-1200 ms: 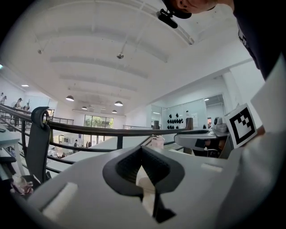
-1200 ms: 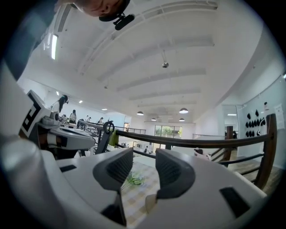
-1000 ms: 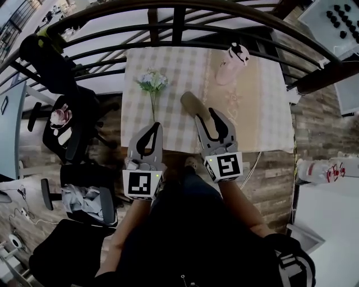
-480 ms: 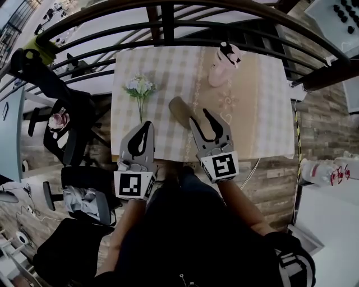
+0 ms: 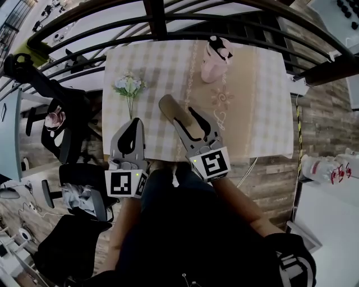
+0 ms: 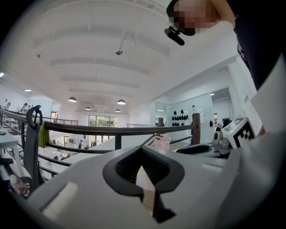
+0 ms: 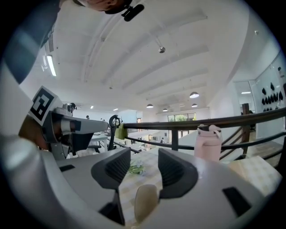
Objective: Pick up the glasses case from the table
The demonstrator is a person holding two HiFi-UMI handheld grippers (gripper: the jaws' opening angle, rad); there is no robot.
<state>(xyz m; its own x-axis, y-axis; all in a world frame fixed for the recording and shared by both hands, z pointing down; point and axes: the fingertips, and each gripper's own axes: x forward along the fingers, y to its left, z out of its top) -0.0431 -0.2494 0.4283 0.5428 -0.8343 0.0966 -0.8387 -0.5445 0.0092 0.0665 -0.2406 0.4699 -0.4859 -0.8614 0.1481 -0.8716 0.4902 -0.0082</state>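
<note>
Dark railing (image 5: pixel 155 17), wood-plank floor (image 5: pixel 320 112)

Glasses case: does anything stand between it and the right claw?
Nothing visible does. The right claw has just been opening its jaws, and the glasses case lies in the gap between them, not gripped. The flowers and the pink bottle stand farther back.

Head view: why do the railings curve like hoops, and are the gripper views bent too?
Head view: a wide-angle lens bows the railing into arcs, and the light is dim. Left gripper view: bright ceiling, dark corners, the same bending. Right gripper view: the near case is blurry, the bottle sharper.
</note>
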